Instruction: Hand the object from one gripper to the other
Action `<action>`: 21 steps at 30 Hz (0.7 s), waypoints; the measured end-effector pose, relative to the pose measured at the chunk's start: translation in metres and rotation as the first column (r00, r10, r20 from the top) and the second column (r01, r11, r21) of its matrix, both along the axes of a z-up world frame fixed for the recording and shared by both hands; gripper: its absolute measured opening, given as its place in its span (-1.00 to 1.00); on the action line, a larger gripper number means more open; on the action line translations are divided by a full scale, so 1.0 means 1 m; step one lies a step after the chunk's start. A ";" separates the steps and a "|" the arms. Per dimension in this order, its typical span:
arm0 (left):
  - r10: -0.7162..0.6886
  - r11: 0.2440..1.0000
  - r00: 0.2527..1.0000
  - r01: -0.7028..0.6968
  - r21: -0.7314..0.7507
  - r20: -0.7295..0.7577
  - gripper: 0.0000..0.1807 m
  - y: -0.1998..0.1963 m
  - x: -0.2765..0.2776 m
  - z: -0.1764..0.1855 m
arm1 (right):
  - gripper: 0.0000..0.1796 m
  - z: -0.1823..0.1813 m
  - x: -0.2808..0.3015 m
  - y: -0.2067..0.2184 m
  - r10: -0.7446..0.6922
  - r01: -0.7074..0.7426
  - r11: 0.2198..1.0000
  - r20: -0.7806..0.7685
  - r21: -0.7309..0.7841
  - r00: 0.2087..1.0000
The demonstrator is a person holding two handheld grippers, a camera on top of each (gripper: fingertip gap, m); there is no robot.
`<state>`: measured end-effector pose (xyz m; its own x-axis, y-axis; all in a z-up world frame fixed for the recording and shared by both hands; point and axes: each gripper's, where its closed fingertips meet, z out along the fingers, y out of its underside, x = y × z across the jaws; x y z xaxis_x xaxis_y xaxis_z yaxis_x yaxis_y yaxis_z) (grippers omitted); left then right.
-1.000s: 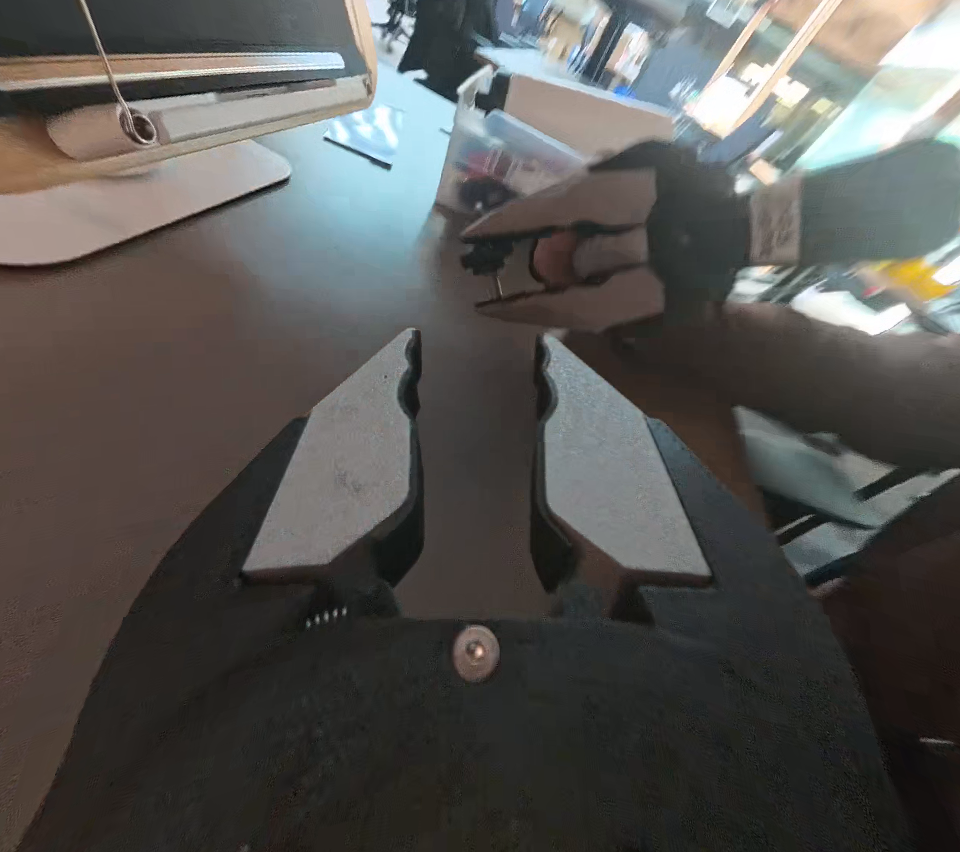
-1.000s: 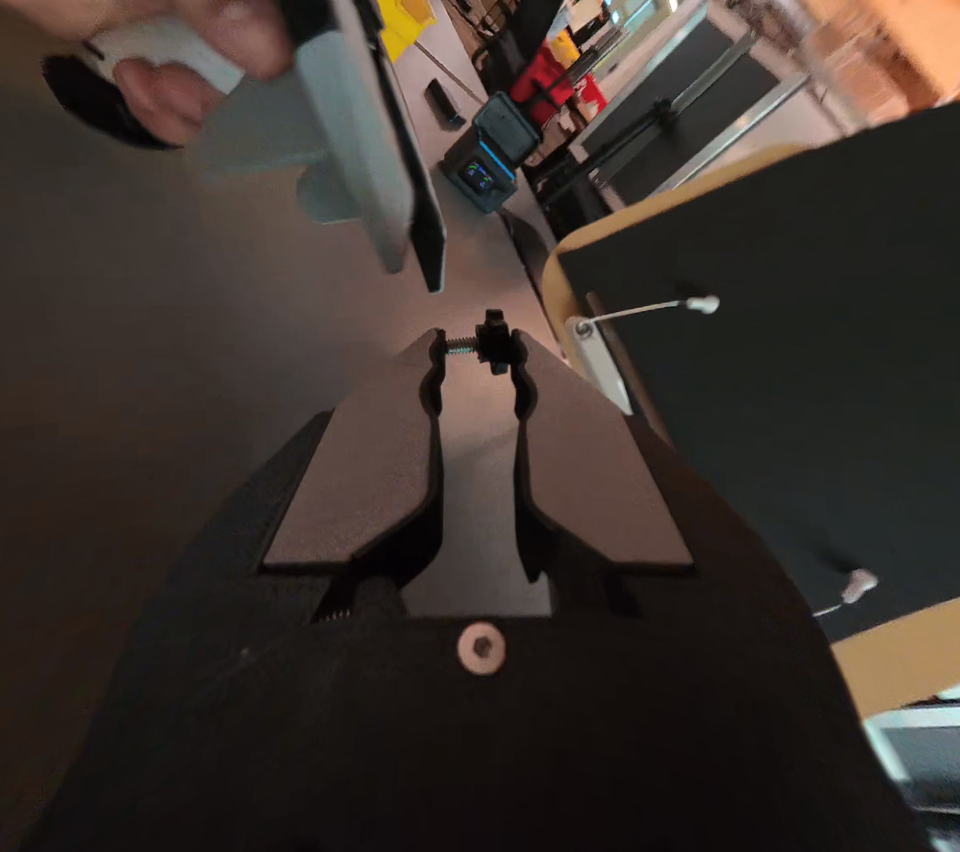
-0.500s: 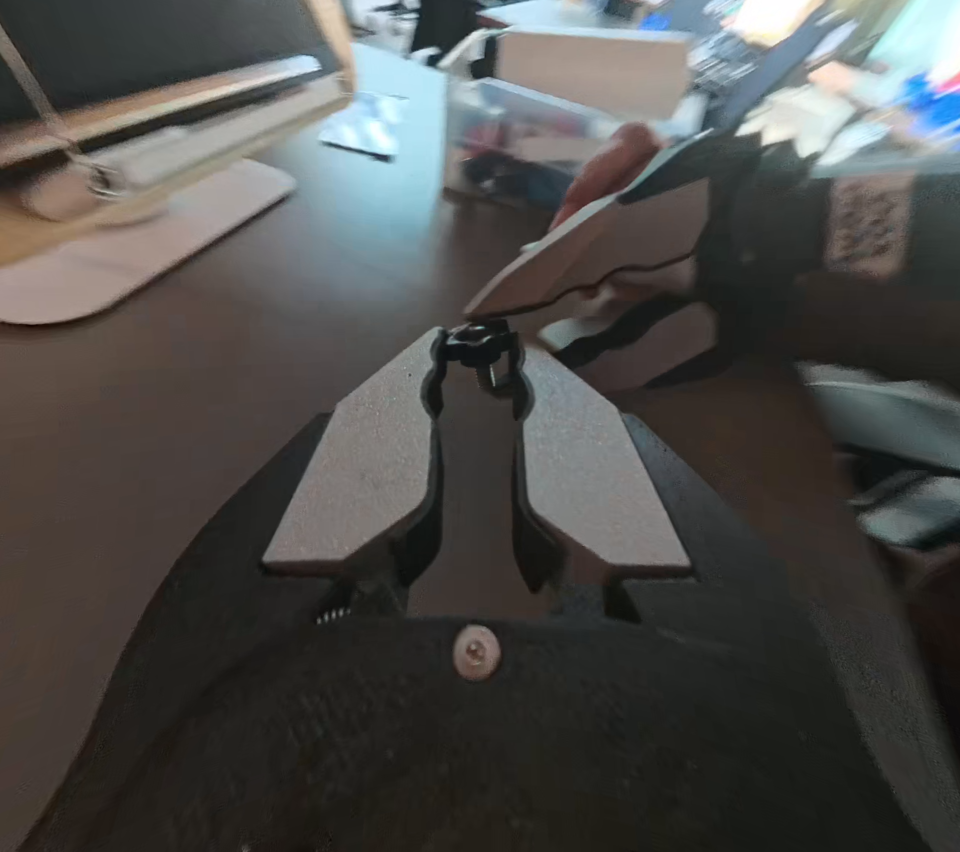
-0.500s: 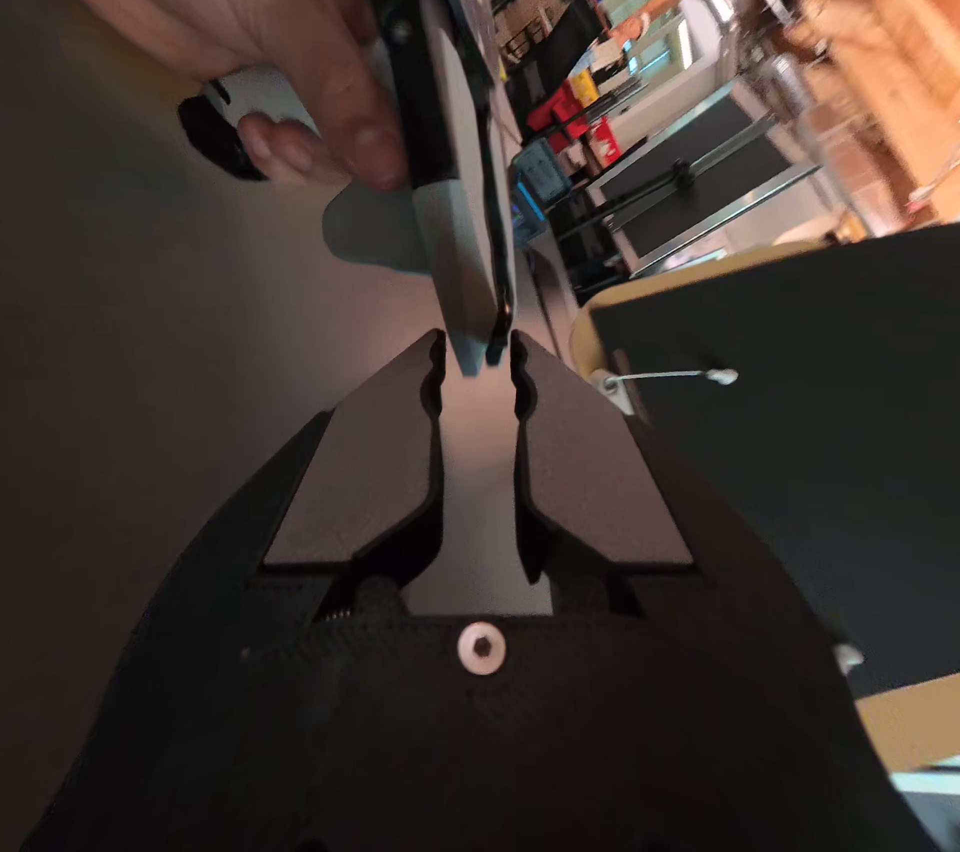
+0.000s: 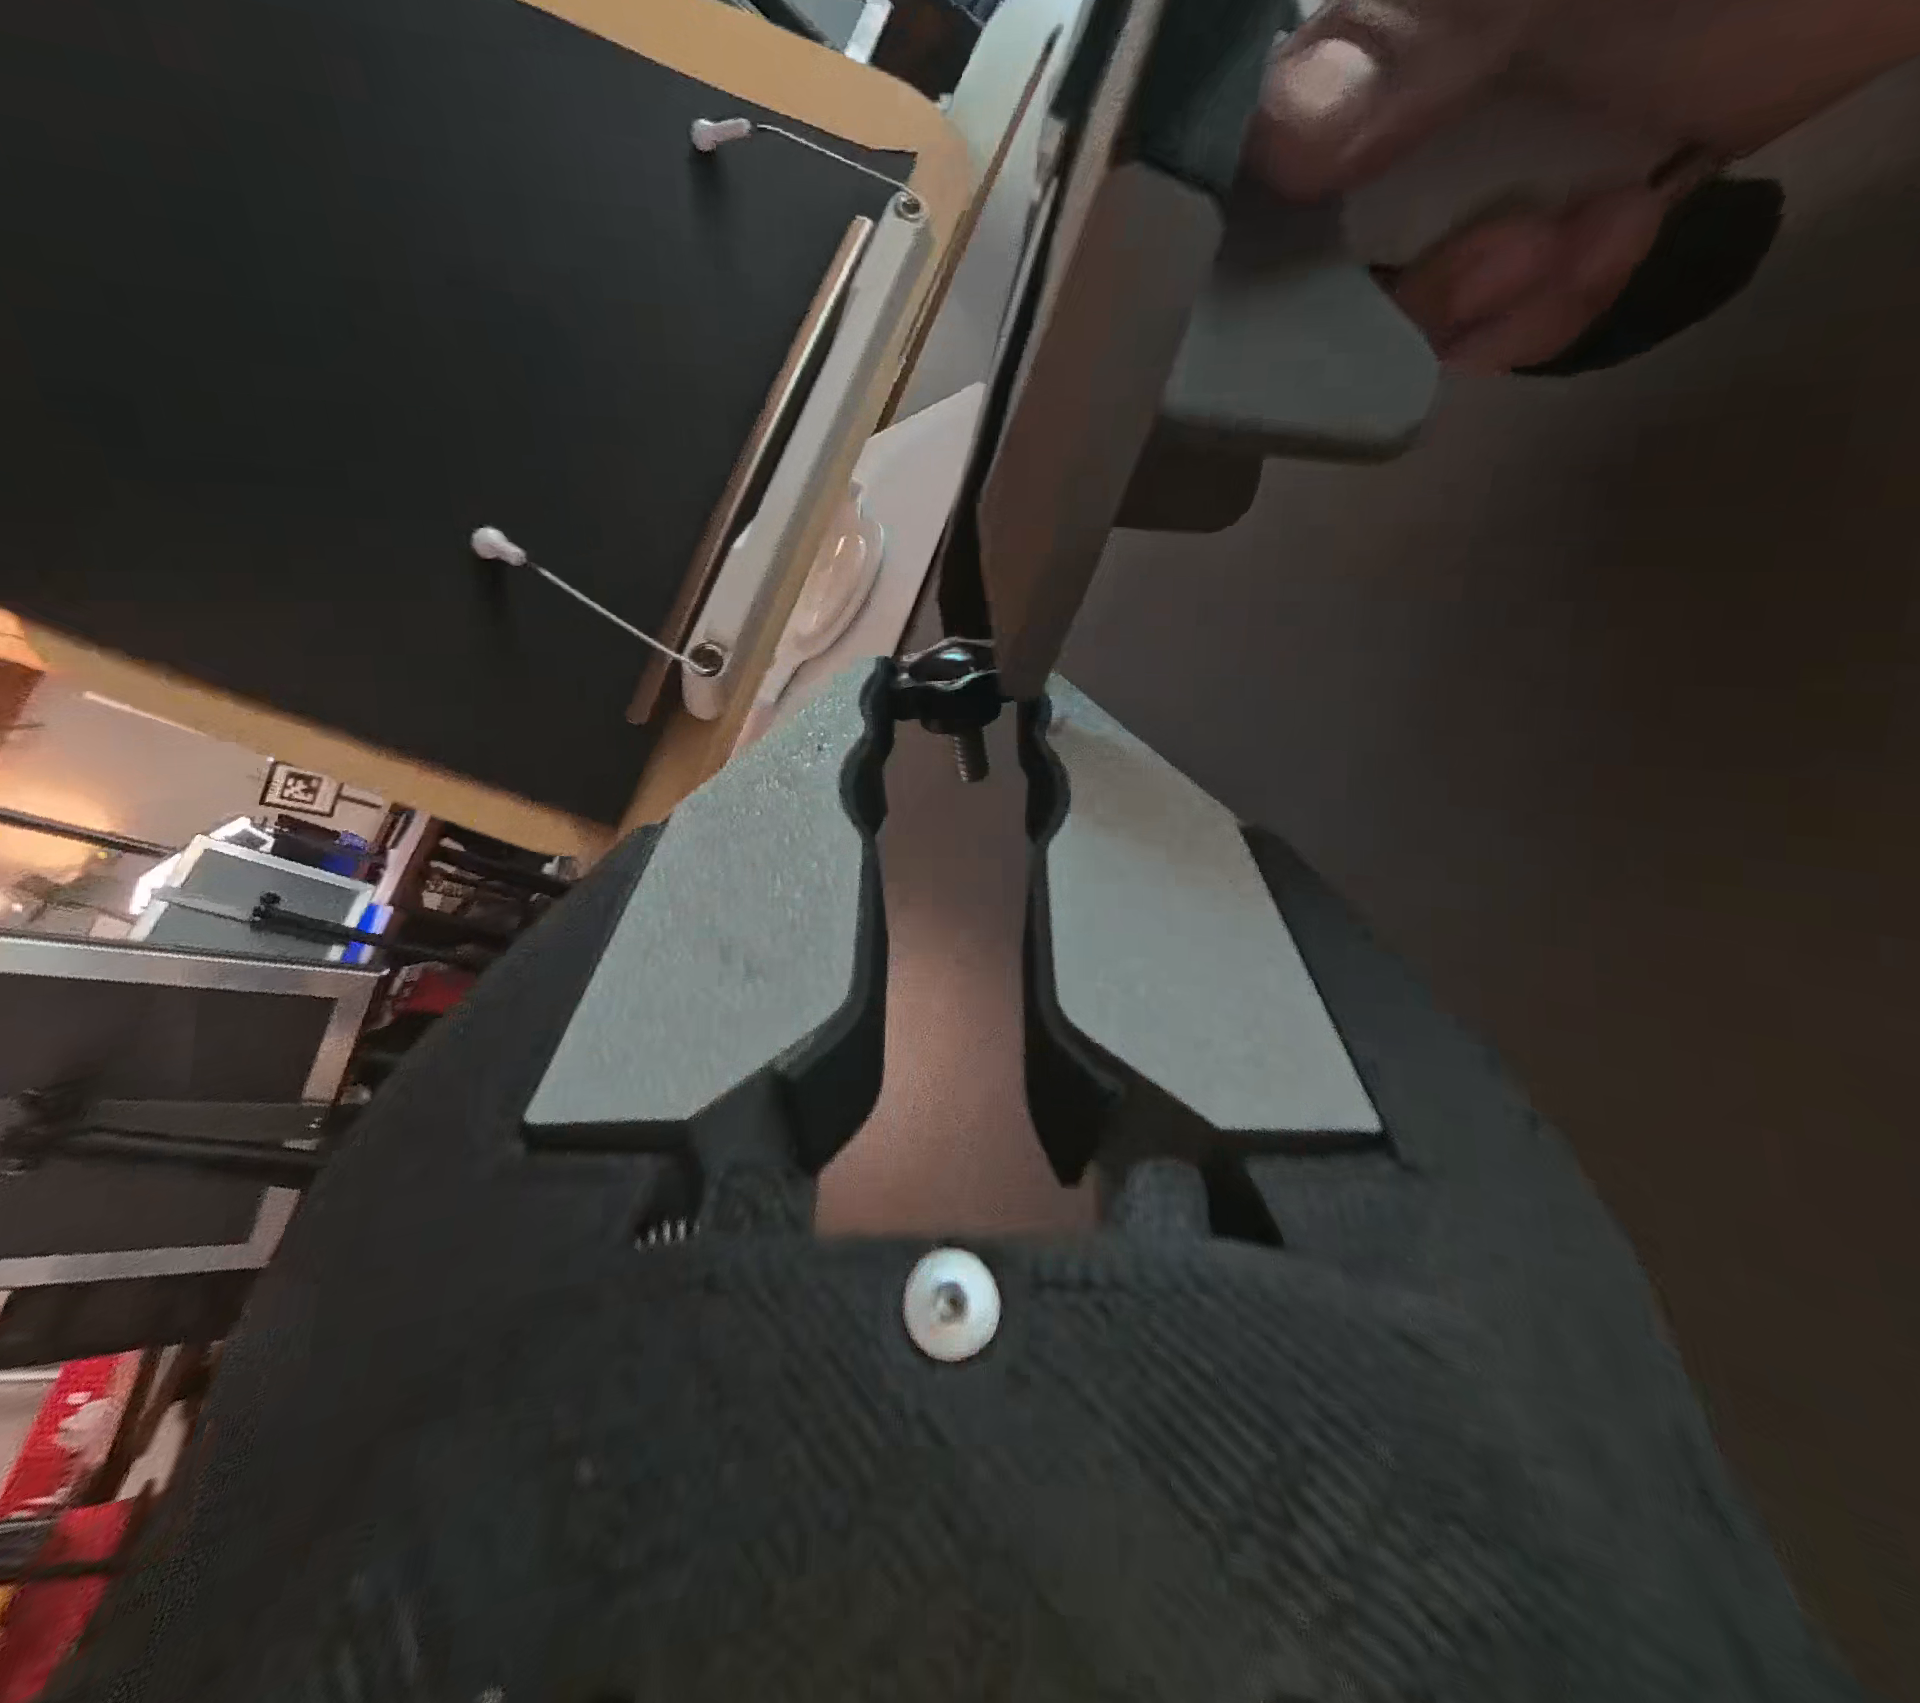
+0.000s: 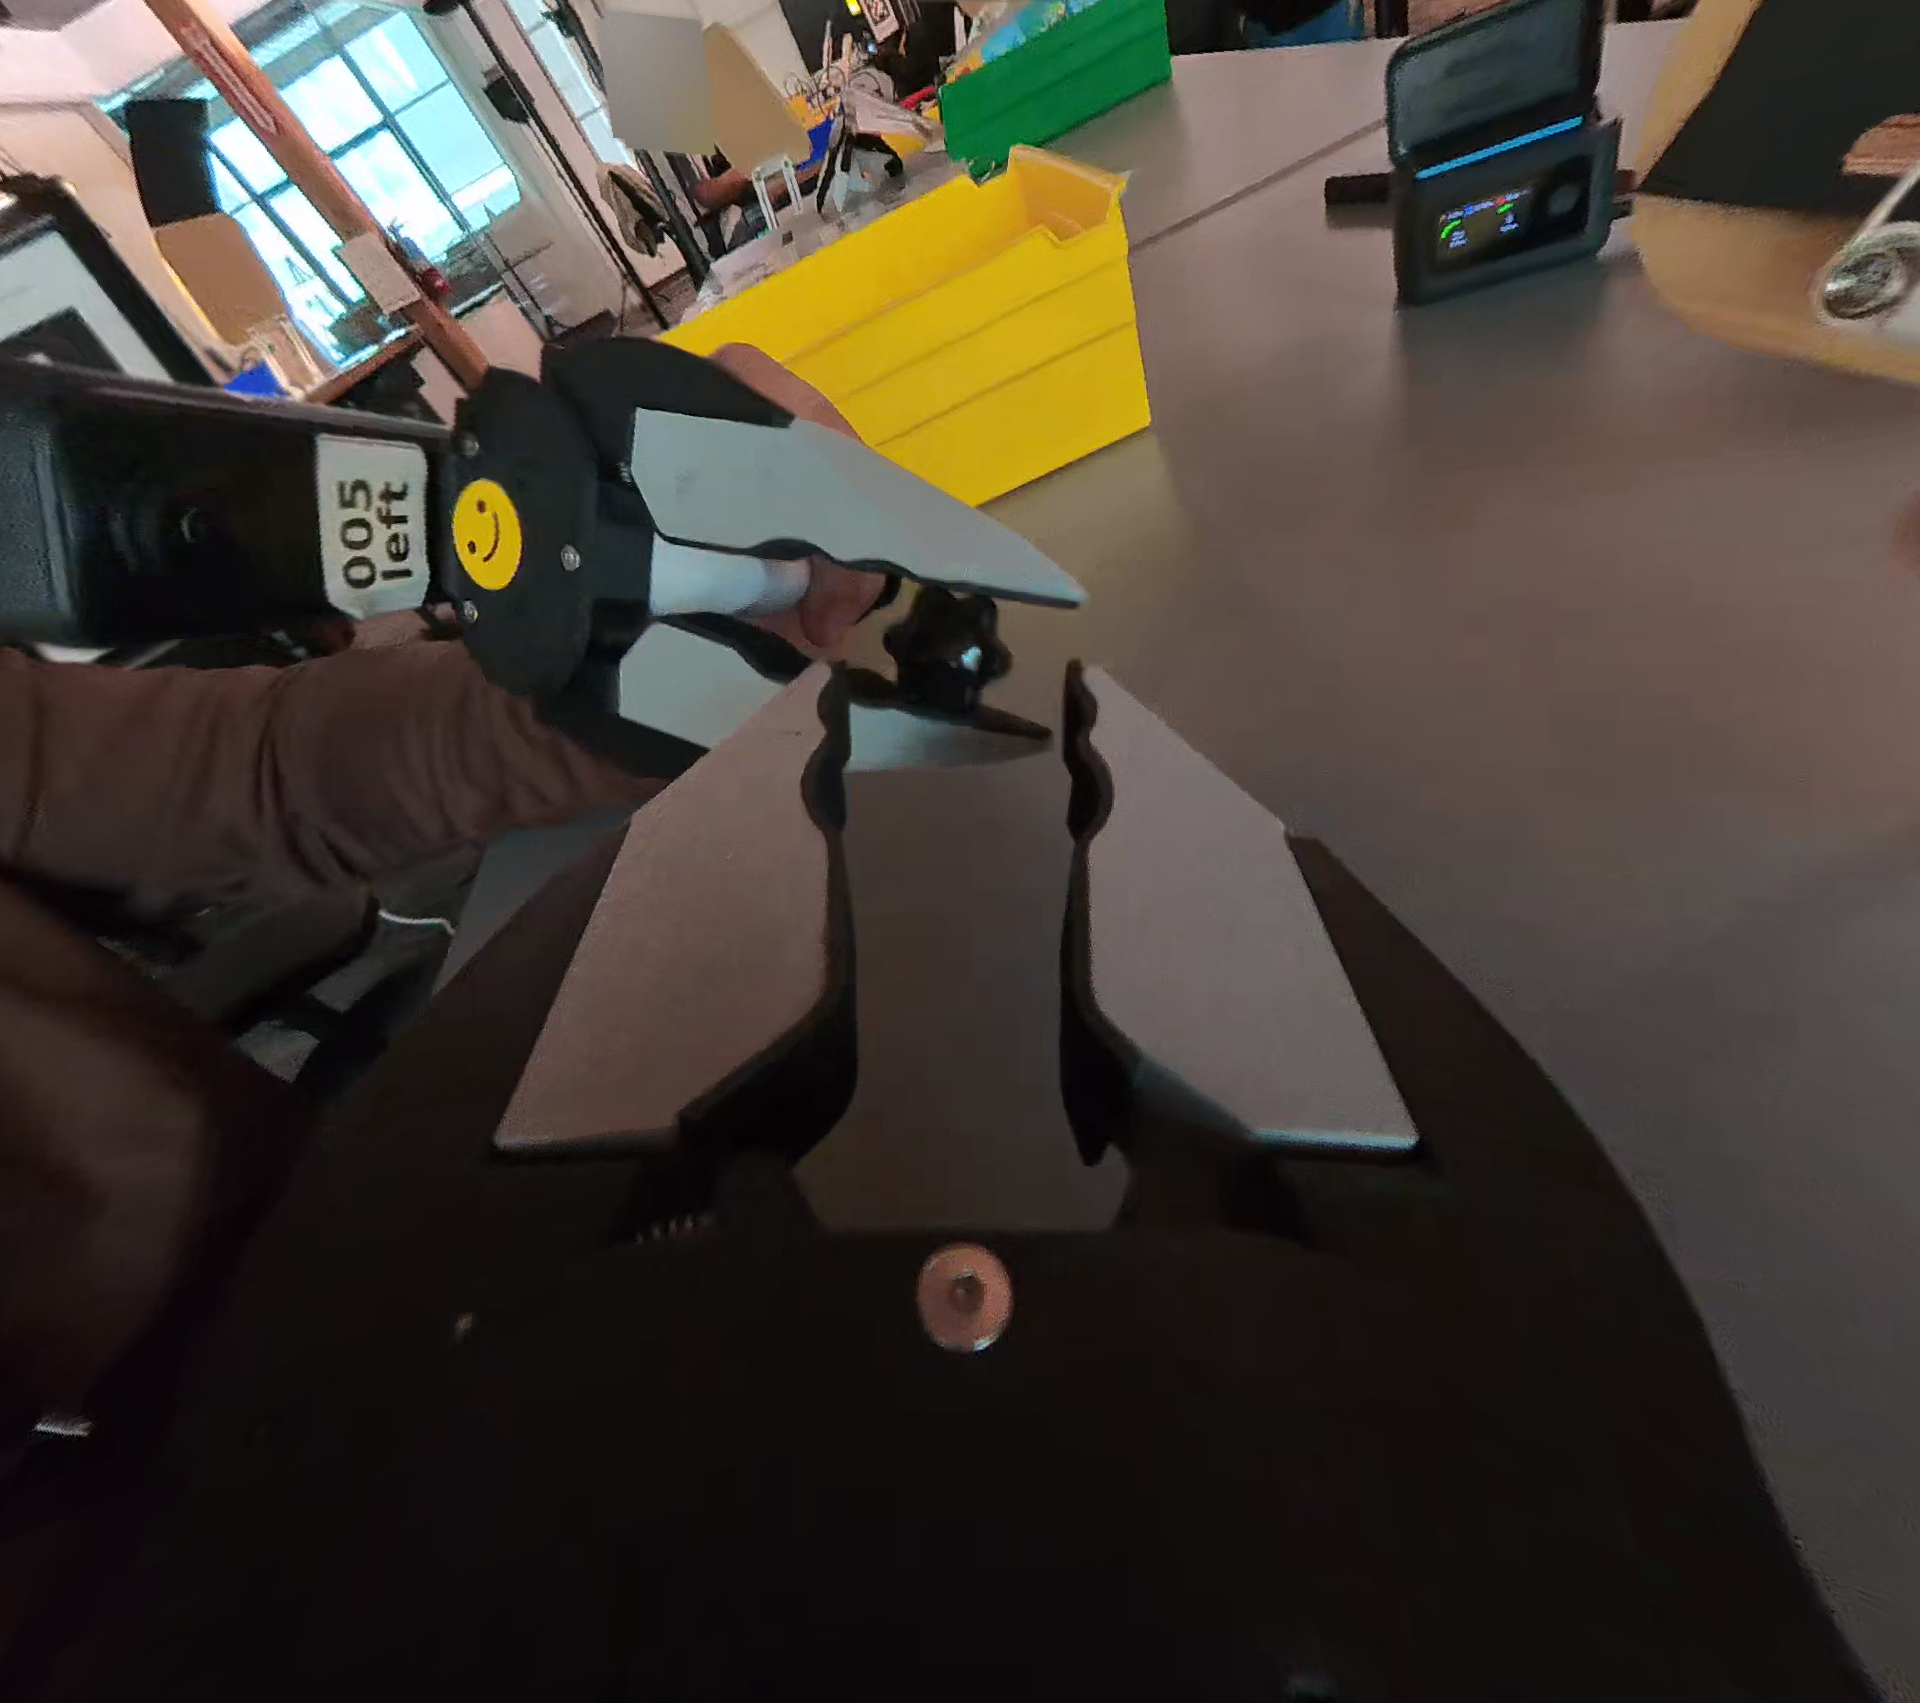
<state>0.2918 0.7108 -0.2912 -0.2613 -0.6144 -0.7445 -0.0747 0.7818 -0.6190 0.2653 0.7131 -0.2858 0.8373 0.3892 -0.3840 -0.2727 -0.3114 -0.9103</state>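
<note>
The object is a small black knob with a short threaded screw (image 5: 940, 677). My left gripper (image 5: 951, 697) is shut on it at the fingertips, the screw pointing back between the fingers. The right gripper's grey fingers (image 5: 1081, 406), held by a hand, come in from the upper right with their tips right beside the knob. In the right wrist view my right gripper (image 6: 953, 682) is open and empty. The left gripper (image 6: 1060, 664) reaches in from the left and holds the knob (image 6: 940, 640) just past my right fingertips, above the table.
A black board with a tan rim (image 5: 364, 303) stands on a white stand to the left. On the grey table (image 6: 1455, 614) are a yellow bin (image 6: 966, 334), a green bin (image 6: 1049, 64) behind it, and a small dark device with a lit screen (image 6: 1496, 199). My two grippers' fingertips are within a few centimetres of each other.
One second ago the right gripper held the knob and the left was open. The left closed on the knob, the right opened and let go, and both grippers have turned.
</note>
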 end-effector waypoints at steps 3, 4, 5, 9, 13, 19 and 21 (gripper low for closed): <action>0.016 0.998 1.000 -0.015 0.066 -0.012 -0.78 -0.002 0.003 -0.007 | -0.76 -0.007 -0.002 0.005 -0.022 0.023 0.999 0.041 -0.034 0.999; 0.026 0.996 1.000 -0.025 0.086 -0.016 -0.78 -0.001 0.003 -0.009 | -0.76 -0.010 -0.001 0.006 -0.033 0.036 0.999 0.064 -0.038 0.997; 0.031 0.995 0.999 -0.029 0.091 -0.020 -0.78 0.000 0.004 -0.010 | -0.76 -0.012 0.000 0.006 -0.038 0.042 0.998 0.085 -0.049 0.996; 0.015 0.996 0.992 -0.027 -0.088 -0.126 -0.76 0.001 0.004 -0.020 | -0.76 -0.013 0.016 0.004 -0.117 0.128 0.992 0.261 -0.023 0.958; -0.151 0.894 0.942 0.001 -0.447 -0.301 -0.68 -0.007 -0.005 -0.033 | -0.77 -0.011 0.042 -0.003 -0.240 0.239 0.967 0.611 0.084 0.754; -0.377 0.548 0.895 0.007 -0.836 -0.239 -0.58 -0.012 -0.012 -0.002 | -0.77 -0.004 0.029 -0.008 -0.280 0.149 0.959 0.872 0.240 0.401; -0.399 0.504 0.889 0.008 -0.864 -0.225 -0.60 -0.012 -0.013 0.000 | -0.76 0.002 0.017 -0.007 -0.298 0.110 0.955 0.886 0.277 0.355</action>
<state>0.2793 0.6987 -0.2907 -0.5781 -0.7754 0.2540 -0.3442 -0.0504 -0.9375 0.2825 0.7063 -0.2837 0.6967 0.1226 0.7068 0.7140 -0.2147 -0.6665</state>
